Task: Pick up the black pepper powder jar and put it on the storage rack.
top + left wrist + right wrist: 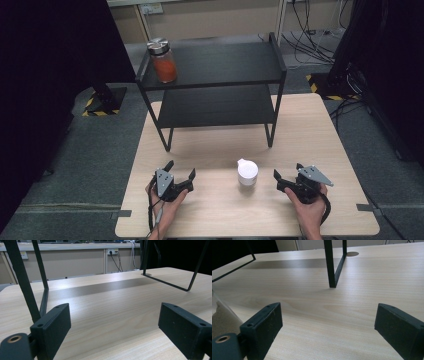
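A small jar with a white lid [247, 172] stands on the wooden table [215, 145] between my two grippers. My left gripper [180, 170] rests near the front left of the table, open, with nothing between its jaws [115, 327]. My right gripper [287, 170] sits to the right of the jar, open and empty [328, 325]; the jar's clear side [219, 315] shows at the left edge of the right gripper view. On the top left corner of a black two-tier shelf [215, 80] stands a glass jar of orange-red contents [163, 61] with a metal lid.
The shelf's thin black legs [25, 285] [332, 265] stand on the table ahead of both grippers. Bare table lies between the shelf and the grippers. Cables [310, 35] and dark equipment sit on the floor beyond.
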{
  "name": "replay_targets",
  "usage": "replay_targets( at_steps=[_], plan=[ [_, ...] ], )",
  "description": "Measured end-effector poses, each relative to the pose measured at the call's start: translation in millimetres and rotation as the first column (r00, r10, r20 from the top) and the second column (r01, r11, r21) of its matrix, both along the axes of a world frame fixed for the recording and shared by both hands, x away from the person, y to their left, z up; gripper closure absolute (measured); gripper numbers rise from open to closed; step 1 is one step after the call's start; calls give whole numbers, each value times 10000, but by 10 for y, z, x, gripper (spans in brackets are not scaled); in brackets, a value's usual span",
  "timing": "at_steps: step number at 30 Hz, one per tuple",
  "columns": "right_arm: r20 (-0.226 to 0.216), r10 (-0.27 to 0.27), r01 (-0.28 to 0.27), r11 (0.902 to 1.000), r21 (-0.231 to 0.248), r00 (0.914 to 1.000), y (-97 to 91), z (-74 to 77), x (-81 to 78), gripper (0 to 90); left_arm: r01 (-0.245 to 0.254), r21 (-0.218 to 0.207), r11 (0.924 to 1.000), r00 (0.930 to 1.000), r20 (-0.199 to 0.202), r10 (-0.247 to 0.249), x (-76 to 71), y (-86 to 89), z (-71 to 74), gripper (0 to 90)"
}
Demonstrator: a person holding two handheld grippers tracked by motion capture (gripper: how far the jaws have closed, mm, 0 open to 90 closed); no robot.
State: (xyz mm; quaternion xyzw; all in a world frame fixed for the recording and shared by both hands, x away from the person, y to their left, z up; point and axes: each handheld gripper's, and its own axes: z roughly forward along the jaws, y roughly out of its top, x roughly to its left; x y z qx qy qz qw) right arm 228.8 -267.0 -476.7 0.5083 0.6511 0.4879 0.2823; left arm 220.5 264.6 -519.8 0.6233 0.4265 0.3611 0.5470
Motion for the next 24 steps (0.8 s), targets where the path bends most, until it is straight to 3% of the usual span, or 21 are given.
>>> replay_targets(
  at_steps=[11,24],
  plan=[
    [-11,70,-70,10000,-21,10000,-6,3,6,79,-16,18,10000,10000,23,16,-5,-5,-2,104],
    [354,310,-313,9995,72,9989,1,8,-77,79,-21,26,10000,10000,43,21,-10,-9,-4,104]
  ],
)
